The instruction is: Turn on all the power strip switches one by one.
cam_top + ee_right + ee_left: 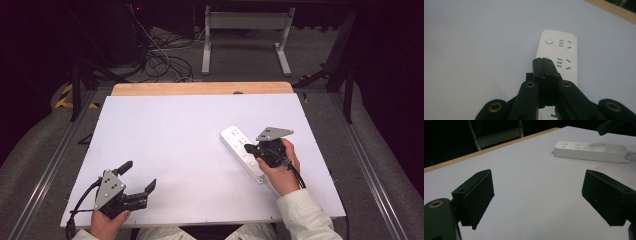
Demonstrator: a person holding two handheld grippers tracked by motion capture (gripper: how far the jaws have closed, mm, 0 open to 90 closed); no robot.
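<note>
White power strip (242, 151) lies flat on the table (165, 150), right of centre. Long axis runs diagonally: button end points away toward the table's wooden far edge (200, 88), the other end toward the person's right hand (282, 167). Socket face up. Right hand-held gripper (248, 148) sits over the strip's middle, jaws pressed together, nothing between them. Left hand-held gripper (138, 176), well apart from the strip toward the near-left corner, jaws wide, empty.

Black two-jaw grippers — left gripper (139, 176), right gripper (248, 147) — with brass-ringed screw holes, grey three-cornered plates, black cables; cream sleeves (305, 215).
</note>
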